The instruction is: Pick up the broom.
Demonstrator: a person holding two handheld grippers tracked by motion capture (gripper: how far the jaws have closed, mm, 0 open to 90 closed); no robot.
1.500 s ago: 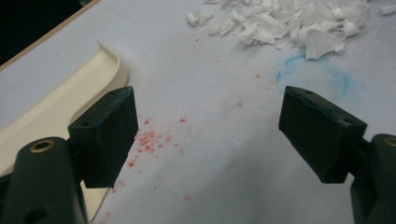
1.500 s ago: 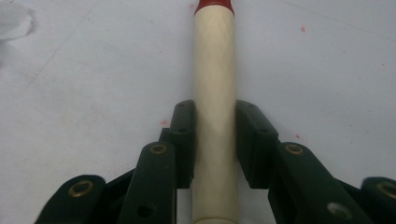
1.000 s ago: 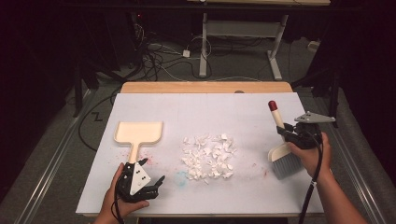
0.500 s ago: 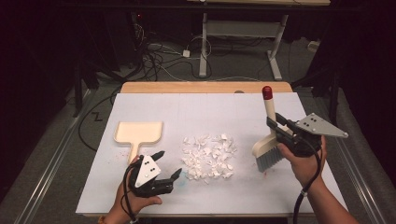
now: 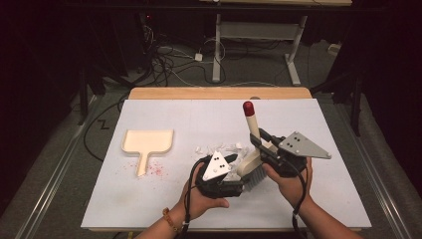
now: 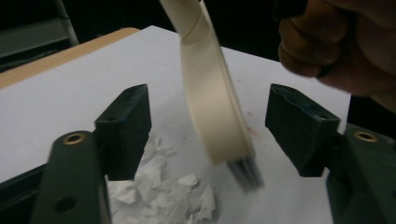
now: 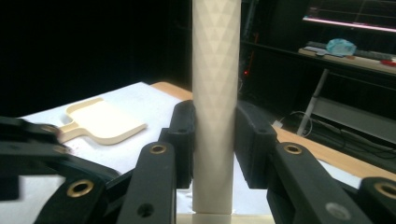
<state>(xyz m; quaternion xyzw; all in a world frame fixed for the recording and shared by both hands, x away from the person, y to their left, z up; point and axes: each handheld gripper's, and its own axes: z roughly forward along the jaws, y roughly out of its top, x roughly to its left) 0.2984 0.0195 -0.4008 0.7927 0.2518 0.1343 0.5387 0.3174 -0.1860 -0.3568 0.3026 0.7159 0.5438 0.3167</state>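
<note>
My right gripper (image 5: 263, 143) is shut on the cream handle of a brush (image 5: 253, 128) with a red tip, held tilted over the white table. In the right gripper view the handle (image 7: 214, 107) stands upright between the pads of my right gripper (image 7: 215, 119). My left gripper (image 5: 238, 185) sits just left of the brush head (image 5: 250, 168). Its jaws have just been closing; in the left gripper view the brush head (image 6: 215, 116) hangs between the jaws of my left gripper (image 6: 210, 105) without touching either pad. Torn paper scraps (image 6: 159, 196) lie below them. A cream dustpan (image 5: 148, 142) lies at the left.
Red specks (image 5: 155, 169) dot the table by the dustpan's handle. A wooden strip (image 5: 219, 93) runs along the white table's far edge. Cables and a desk frame (image 5: 217, 45) stand on the dark floor beyond.
The right hand carried the brush left, over the paper pile. The left gripper rose and moved right to the brush head, and its jaws narrowed.
</note>
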